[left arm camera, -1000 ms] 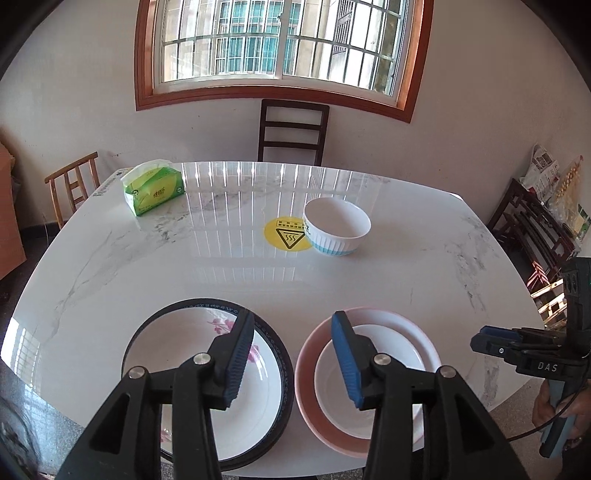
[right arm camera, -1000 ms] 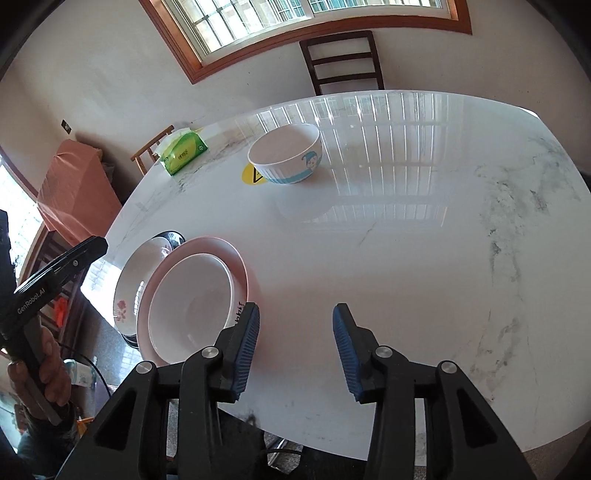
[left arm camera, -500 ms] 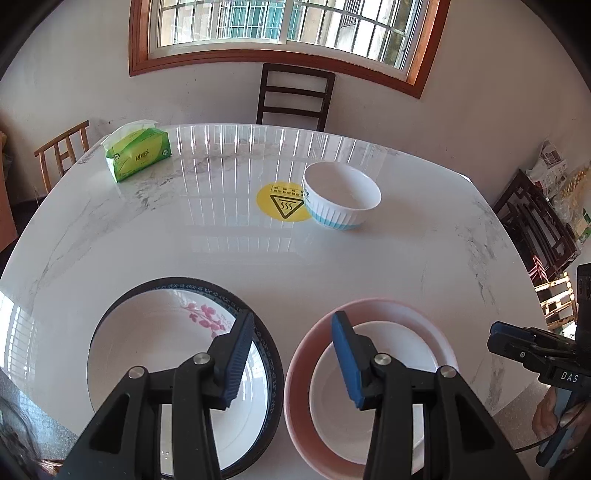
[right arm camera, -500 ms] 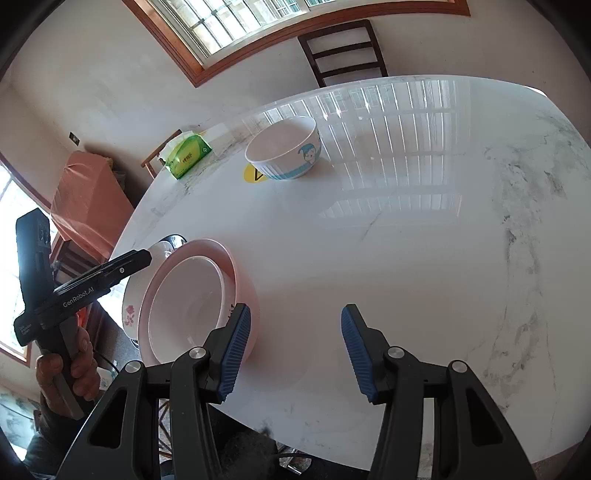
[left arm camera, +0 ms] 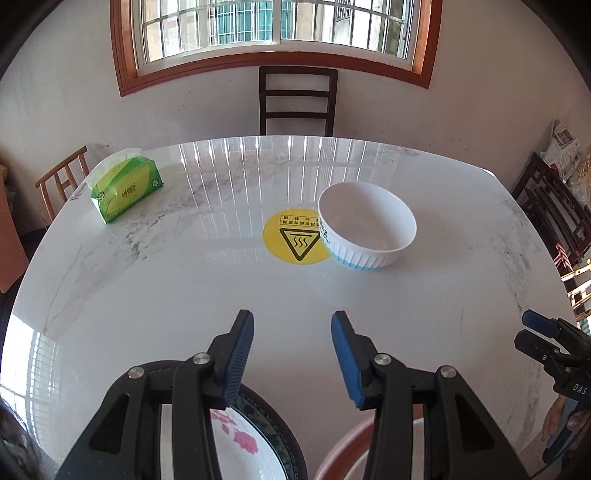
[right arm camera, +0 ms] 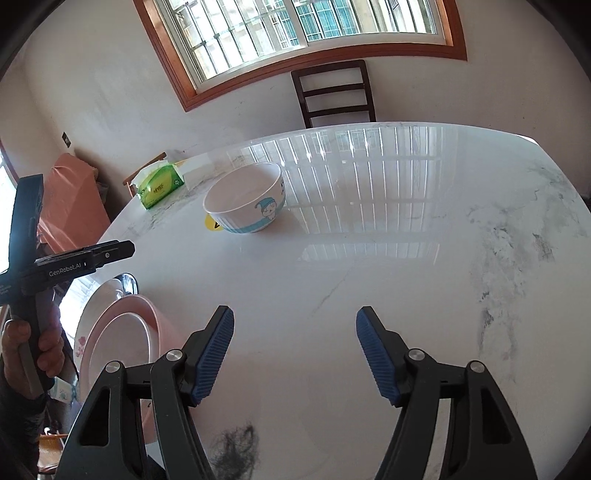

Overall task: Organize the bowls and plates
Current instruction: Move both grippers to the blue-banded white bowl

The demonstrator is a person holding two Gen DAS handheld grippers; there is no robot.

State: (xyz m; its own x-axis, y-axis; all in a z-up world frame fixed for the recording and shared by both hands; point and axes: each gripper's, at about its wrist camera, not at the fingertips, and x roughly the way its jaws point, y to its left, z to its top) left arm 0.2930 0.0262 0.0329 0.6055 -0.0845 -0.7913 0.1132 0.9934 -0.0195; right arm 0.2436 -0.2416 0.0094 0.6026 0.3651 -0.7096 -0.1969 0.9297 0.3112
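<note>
The left gripper points forward and down, its blue-padded jaws partly apart with nothing between them; the right gripper tilts down likewise, its jaws having just been opening, now wider than the left's and bare of any object; seen from the right wrist, a hand grips the left gripper's handle at the picture's left edge, fingers wrapped round it.

Bright daylight from far window; striped glare on my table; sharp focus; fisheye-bent, dark corners.
</note>
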